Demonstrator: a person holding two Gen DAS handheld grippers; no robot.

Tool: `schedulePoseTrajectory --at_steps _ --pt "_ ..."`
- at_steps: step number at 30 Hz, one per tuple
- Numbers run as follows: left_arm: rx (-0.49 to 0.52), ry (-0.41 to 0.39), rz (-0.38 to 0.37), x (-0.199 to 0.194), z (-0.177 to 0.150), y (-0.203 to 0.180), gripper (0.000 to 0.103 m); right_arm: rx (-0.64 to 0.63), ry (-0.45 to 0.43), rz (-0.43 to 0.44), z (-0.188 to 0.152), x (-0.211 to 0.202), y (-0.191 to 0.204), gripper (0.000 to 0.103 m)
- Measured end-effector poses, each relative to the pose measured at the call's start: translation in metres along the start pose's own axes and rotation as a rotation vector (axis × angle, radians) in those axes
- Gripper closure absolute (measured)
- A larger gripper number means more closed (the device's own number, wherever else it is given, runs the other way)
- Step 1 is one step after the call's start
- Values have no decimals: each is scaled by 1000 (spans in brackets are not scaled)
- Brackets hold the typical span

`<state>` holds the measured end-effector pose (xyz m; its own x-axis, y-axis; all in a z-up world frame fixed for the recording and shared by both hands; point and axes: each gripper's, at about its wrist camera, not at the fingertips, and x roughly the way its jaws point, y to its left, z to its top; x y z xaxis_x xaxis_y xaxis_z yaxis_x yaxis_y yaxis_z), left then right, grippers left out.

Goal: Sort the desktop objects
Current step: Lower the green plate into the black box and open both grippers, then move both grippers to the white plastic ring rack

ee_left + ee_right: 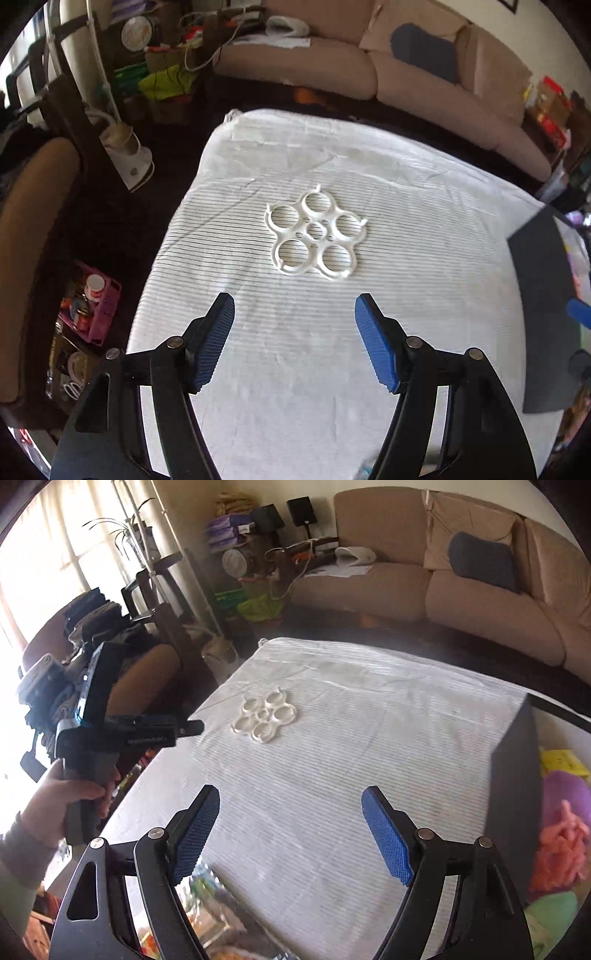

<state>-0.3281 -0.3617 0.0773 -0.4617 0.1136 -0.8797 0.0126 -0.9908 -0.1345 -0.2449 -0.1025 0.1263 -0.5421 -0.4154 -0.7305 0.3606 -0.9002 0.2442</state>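
A flat white plastic piece (316, 236) made of five joined rings around a small centre ring lies on the white striped cloth (295, 369). My left gripper (294, 306) hovers just short of it, open, with only cloth between its blue pads. In the right wrist view the ring piece (264, 716) lies far ahead and to the left. My right gripper (291, 797) is open and holds nothing above the bare cloth (332, 775). A hand holds the left gripper (194, 727) at the table's left edge, pointing toward the ring piece.
A dark box (513, 794) stands at the table's right side, with purple, pink and green soft things (561, 834) inside; it also shows as the dark box (539, 314). A clear bag (207, 897) lies at the near edge. A sofa (443, 590) and clutter surround the table.
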Motion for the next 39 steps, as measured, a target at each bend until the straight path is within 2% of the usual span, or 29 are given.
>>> schedulePoseTrajectory --at_steps 1,4,7,9,11,15,18,21,23,24,26,28,29,35,39 --pt "-27 -2 -18 9 4 7 38 2 -2 -5 4 15 4 21" --pt "-91 -8 -74 30 15 26 38 -9 -14 -3 15 54 12 21" --pt "-187 -6 -182 44 18 48 38 -62 -6 7 26 93 24 21" --pt "-242 16 -258 53 18 63 38 -150 16 -2 32 123 38 21" --pt "-263 21 -303 58 15 74 38 -270 33 -31 35 147 51 20" --pt "-252 35 -344 62 8 84 38 -516 77 -54 35 194 71 17" --pt "-241 42 -383 66 7 82 38 -623 144 -63 33 223 72 17" --pt "-234 60 -427 71 9 77 38 -622 124 -29 40 232 64 13" --pt "-232 64 -440 74 12 73 38 -566 175 61 44 242 56 10" --pt "-232 60 -438 76 14 73 38 -549 188 88 45 244 53 5" --pt "-243 51 -447 79 16 73 38 -548 174 99 44 245 53 4" --pt "-251 45 -450 80 18 73 38 -524 161 96 42 242 54 7" --pt "-250 47 -447 80 18 72 38 -517 156 99 41 238 55 15" --pt "-243 91 -459 69 -1 64 38 -534 187 109 16 218 77 15" --pt "-261 108 -507 47 -32 62 38 -437 189 153 -2 188 77 16"
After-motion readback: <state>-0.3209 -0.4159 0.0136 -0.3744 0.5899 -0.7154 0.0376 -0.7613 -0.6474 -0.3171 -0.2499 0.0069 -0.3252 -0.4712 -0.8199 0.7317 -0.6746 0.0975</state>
